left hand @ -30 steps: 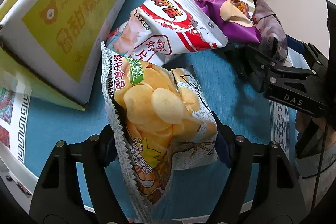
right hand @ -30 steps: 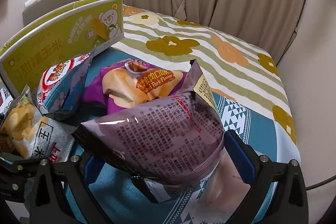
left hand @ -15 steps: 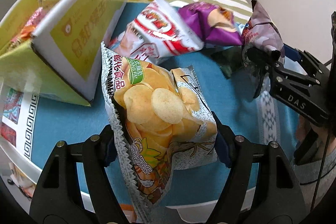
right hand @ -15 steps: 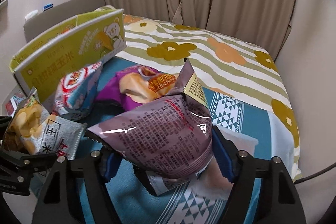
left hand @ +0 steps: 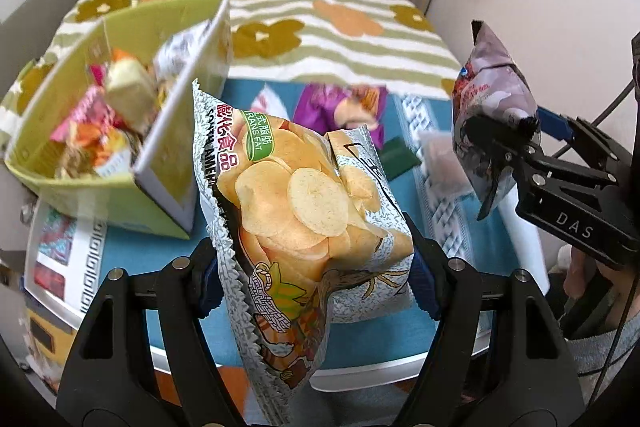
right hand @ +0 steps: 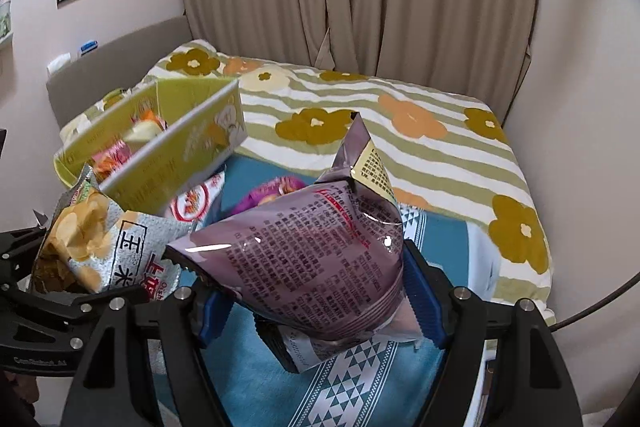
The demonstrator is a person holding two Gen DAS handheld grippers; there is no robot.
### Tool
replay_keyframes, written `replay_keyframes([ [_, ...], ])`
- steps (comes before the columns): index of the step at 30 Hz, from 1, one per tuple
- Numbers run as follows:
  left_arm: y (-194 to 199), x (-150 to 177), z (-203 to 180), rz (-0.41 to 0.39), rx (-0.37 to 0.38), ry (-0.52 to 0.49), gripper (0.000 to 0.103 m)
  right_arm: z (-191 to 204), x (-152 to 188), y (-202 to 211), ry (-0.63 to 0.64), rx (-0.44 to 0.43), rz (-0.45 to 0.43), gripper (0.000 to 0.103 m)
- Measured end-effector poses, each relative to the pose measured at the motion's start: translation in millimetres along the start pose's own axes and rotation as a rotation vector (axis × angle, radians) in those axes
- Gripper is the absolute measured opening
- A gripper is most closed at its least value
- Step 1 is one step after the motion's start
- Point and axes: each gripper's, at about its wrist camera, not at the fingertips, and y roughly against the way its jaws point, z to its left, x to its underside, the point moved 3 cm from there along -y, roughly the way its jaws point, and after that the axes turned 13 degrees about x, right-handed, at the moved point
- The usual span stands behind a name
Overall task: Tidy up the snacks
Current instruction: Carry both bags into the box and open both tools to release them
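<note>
Snack bags I hold [left hand: 304, 211]: two
Loose bags I see on blanket [left hand: 340, 103]: two
Snack boxes [left hand: 120, 195]: one
Grippers [left hand: 316, 267]: two

Left gripper [left hand: 316, 275] angled downward, its jaws clamped on a bag; right gripper [right hand: 320, 303] beside it, likewise tilted down and gripping a bag.

Left claw [left hand: 316, 275], right claw [right hand: 320, 311]: black frames, blue pads, silver screws; "DAS" lettering, black cable; grey sleeve [left hand: 600, 351].
</note>
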Motion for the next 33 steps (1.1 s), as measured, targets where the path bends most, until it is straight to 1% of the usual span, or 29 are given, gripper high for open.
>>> replay_keyframes([
  [3,14,-14,1,-0.026,0.008,0.004,0.071,0,-14,12,-0.001,-0.001,-0.016,0.071],
  [5,24,-20,8,-0.037,0.012,0.013,0.071,3,-23,18,-0.003,-0.002,-0.025,0.071],
  [7,33,-31,19,-0.049,-0.001,0.012,0.071,7,-35,22,-0.010,-0.010,-0.036,0.071],
  [11,52,-54,51,-0.079,-0.025,0.014,0.071,26,-61,30,-0.025,-0.037,-0.065,0.071],
  [16,73,-87,104,-0.091,-0.060,0.023,0.071,73,-100,31,-0.030,-0.079,-0.093,0.071],
  [19,80,-104,141,-0.077,-0.082,0.026,0.071,105,-119,23,-0.032,-0.103,-0.094,0.071],
  [23,77,-121,193,-0.038,-0.089,0.025,0.071,140,-142,9,-0.040,-0.124,-0.090,0.071],
  [25,73,-125,214,-0.018,-0.083,0.025,0.071,159,-152,1,-0.044,-0.128,-0.083,0.071],
  [27,67,-129,234,0.010,-0.056,0.032,0.072,176,-160,-9,-0.050,-0.134,-0.071,0.071],
  [29,61,-130,249,0.043,-0.026,0.035,0.081,190,-168,-16,-0.057,-0.138,-0.074,0.071],
  [30,59,-131,257,0.056,-0.029,0.033,0.094,196,-170,-20,-0.058,-0.136,-0.068,0.071],
  [31,57,-130,261,0.063,-0.037,0.028,0.103,202,-173,-25,-0.060,-0.133,-0.059,0.071],
  [33,56,-129,270,0.064,-0.015,0.019,0.103,209,-178,-33,-0.070,-0.127,-0.041,0.071],
])
